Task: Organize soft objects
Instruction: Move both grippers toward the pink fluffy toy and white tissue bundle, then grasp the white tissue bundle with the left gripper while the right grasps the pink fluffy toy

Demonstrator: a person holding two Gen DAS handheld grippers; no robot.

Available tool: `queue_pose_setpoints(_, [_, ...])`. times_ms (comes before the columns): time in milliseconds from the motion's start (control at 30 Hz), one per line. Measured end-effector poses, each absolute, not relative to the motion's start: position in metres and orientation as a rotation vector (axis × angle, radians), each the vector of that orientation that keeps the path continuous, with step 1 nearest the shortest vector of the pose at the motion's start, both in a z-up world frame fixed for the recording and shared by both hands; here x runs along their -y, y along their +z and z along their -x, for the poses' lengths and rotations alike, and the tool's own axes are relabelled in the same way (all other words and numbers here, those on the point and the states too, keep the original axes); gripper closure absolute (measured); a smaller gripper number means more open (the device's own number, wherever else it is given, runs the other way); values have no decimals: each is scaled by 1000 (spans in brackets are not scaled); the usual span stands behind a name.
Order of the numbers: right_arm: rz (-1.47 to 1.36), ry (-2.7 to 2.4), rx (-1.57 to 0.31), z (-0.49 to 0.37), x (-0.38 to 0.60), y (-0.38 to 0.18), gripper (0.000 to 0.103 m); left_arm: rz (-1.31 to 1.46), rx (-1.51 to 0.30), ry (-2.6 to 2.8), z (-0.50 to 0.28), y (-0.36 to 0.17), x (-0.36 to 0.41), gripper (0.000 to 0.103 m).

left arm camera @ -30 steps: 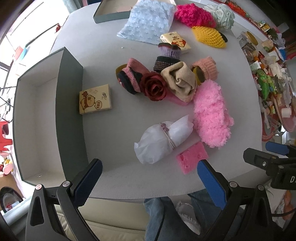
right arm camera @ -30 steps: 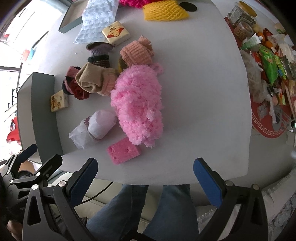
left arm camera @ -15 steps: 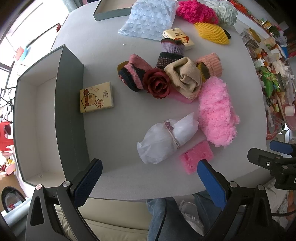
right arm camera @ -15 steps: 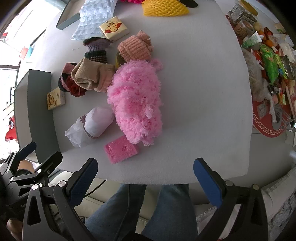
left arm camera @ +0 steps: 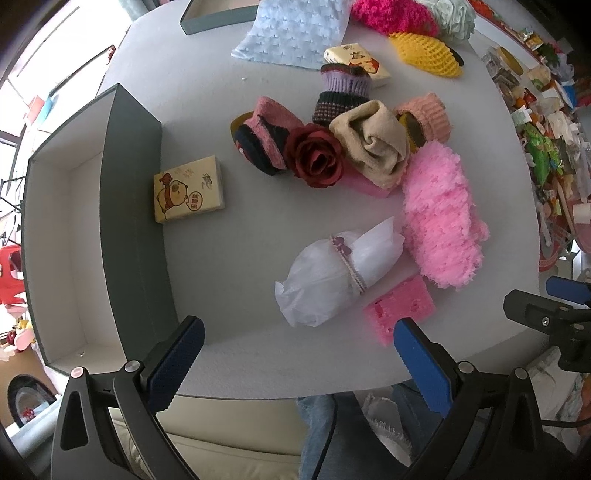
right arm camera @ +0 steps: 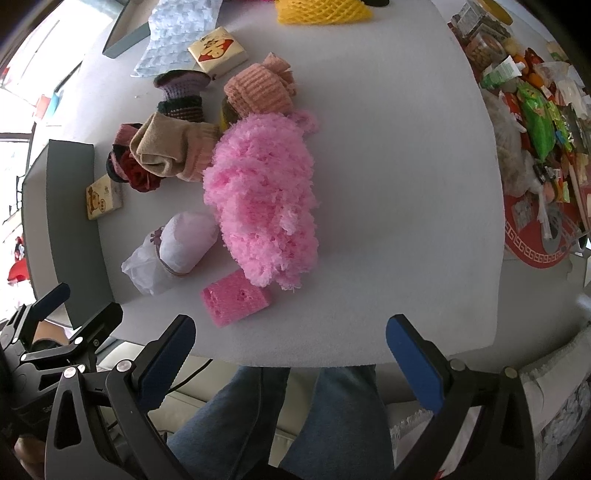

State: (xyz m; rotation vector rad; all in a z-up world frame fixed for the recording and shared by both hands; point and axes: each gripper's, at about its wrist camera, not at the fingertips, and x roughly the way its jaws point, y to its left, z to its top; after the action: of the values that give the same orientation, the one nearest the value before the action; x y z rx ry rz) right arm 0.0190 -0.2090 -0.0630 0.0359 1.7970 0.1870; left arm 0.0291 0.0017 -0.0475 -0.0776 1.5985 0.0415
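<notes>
Hovering at the frame bottom, left gripper (left arm camera: pixel 297 354) and right gripper (right arm camera: pixel 290 349) both spread apart, empty, pink sponge (right arm camera: pixel 236 297) just above.

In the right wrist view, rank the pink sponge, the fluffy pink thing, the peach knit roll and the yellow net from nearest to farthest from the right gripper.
1. Pink sponge: just ahead of the right gripper, toward its left finger.
2. Fluffy pink thing: behind the sponge, mid-table.
3. Peach knit roll: beyond the fluffy thing's far end.
4. Yellow net: at the far edge.
</notes>
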Motion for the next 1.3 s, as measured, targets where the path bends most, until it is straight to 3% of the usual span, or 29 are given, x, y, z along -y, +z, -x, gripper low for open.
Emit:
queue_pose_setpoints(733, [-50,173,-1794,-37,209,-90,0,-114,-1593,-14,-53,-130,31,0])
queue_pose_setpoints(900, [-34,170,-1796,-45,207,-97,0,-77,-1548,17,-56,-136,19,0])
queue_pose_setpoints(1133, [-16,196,-1779,-58,196,-105,0,191,-1555,122,-56,-139,-37,0])
queue_pose_setpoints(1300, [-2,190,-1772,-77,185,-127,0,89,-1533,86,-62,-136,-22,0])
